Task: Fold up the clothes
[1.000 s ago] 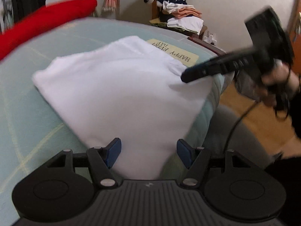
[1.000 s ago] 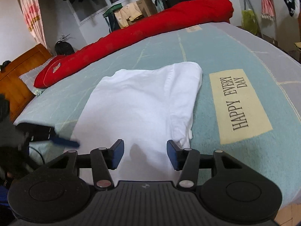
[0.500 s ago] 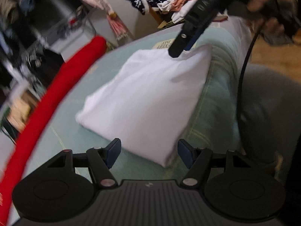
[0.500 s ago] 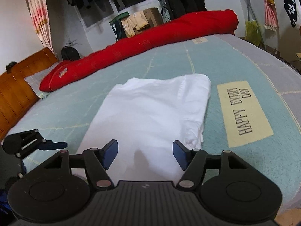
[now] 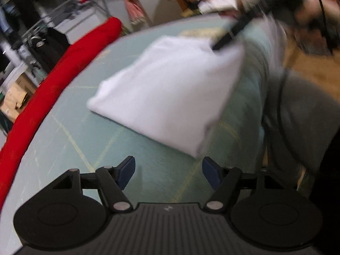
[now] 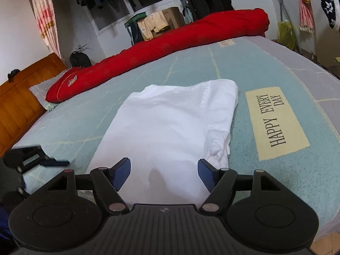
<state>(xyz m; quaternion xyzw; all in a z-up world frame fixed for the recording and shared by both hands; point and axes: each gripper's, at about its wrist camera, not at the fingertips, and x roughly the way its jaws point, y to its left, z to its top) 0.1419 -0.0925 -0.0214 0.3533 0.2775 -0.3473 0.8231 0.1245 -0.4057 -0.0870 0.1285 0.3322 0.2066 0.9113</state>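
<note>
1. The folded white garment (image 6: 170, 127) lies flat on the bed (image 6: 276, 180).
2. Right claw (image 6: 163, 172): jaws just opening, apart over its near edge.
3. Left claw (image 5: 167, 170): apart over bare sheet, gripping nothing.
4. Only the right view shows the "HAPPY EVERY DAY" patch (image 6: 274, 121) clearly.

Even indoor light, left wrist view motion-blurred, right sharp, fisheye-bent edges, perhaps overhead source

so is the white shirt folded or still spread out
Folded. The white shirt lies on the bed as a compact rectangle with doubled layers and bunched cloth along its right edge.
</note>
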